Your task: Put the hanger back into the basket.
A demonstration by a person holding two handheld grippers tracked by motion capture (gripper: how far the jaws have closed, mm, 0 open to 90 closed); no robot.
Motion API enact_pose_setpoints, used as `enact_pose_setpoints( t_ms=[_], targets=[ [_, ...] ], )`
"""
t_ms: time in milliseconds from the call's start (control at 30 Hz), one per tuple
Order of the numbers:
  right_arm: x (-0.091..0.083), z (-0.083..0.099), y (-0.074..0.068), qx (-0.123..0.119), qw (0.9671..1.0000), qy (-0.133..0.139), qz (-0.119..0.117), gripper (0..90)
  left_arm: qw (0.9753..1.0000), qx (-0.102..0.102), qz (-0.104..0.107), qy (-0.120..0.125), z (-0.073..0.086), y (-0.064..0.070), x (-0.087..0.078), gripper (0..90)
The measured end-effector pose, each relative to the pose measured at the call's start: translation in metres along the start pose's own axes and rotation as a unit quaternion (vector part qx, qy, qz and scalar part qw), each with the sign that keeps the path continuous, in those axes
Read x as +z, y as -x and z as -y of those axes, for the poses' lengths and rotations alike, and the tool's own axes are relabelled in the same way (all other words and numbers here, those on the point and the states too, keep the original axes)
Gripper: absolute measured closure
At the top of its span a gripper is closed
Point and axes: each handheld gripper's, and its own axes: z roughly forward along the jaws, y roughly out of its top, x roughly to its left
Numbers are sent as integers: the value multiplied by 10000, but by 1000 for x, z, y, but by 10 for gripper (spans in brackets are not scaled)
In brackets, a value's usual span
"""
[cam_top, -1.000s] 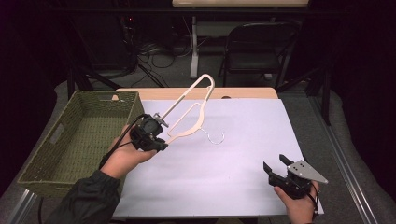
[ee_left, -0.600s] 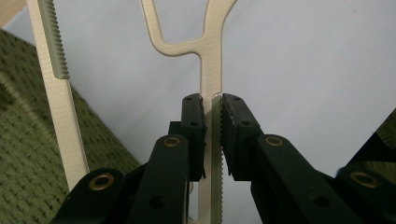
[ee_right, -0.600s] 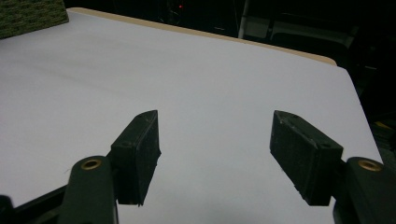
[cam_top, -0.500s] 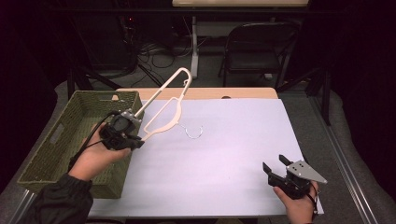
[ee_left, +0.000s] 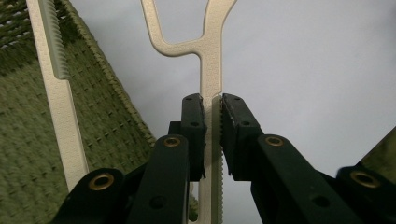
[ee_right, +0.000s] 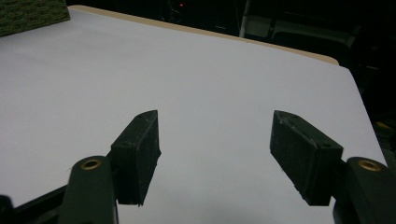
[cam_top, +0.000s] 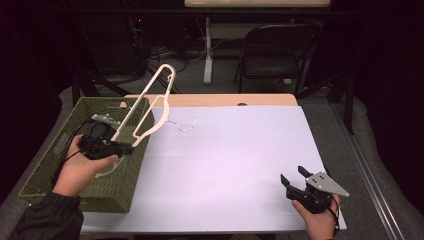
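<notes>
A cream plastic hanger (cam_top: 150,100) with a thin metal hook (cam_top: 186,125) is held tilted up above the green woven basket (cam_top: 116,195) at the table's left. My left gripper (cam_top: 127,148) is shut on its notched bar, over the basket's right wall. In the left gripper view the jaws (ee_left: 212,100) pinch the hanger's bar (ee_left: 210,65), with the basket's weave (ee_left: 28,140) below and to the left. My right gripper (cam_top: 292,175) rests near the table's front right corner. It is open with nothing between its fingers (ee_right: 215,126).
A white sheet (cam_top: 225,165) covers the table, with a wooden edge (cam_top: 210,100) at the back. A dark folding chair (cam_top: 275,50) and cables stand on the floor beyond the table. The basket's corner (ee_right: 32,14) lies far left in the right gripper view.
My left gripper has carried the hanger leftward from over the table's middle to above the basket. The right gripper has stayed put and open.
</notes>
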Motion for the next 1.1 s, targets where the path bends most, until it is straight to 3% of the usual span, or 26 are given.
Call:
enact_pose_setpoints(
  t_ms=[133, 200, 367, 533, 600, 733, 900, 1000, 1100],
  targets=[
    [1, 1, 0, 1, 10000, 39, 5, 329, 9983, -412, 173, 383, 5, -12, -4, 801],
    [0, 1, 1, -1, 10000, 9, 3, 330, 9956, -644, 284, 611, 10, -17, -7, 801],
    [-1, 1, 1, 12, 10000, 3, 7, 329, 9867, -1148, 435, 1067, 25, -29, -10, 800],
    [0, 1, 0, 5, 10000, 41, 15, 329, 9742, -1591, 708, 1439, 40, -38, -9, 800],
    [0, 0, 0, -10, 10000, -5, -3, 329, 9700, -1750, 766, 1503, 47, -42, -8, 800],
    [0, 1, -1, 18, 10000, 26, 2, 329, 9655, -1918, 867, 1535, 55, -47, -6, 800],
    [0, 1, 0, 11, 10000, 7, -1, 329, 9567, -2139, 1040, 1679, 65, -51, -2, 800],
    [0, 1, -1, 16, 10000, 7, -2, 330, 9527, -2241, 1094, 1740, 70, -52, 0, 800],
    [0, 1, -1, 12, 10000, 10, -2, 330, 9459, -2388, 1213, 1829, 75, -53, 2, 800]
  ],
)
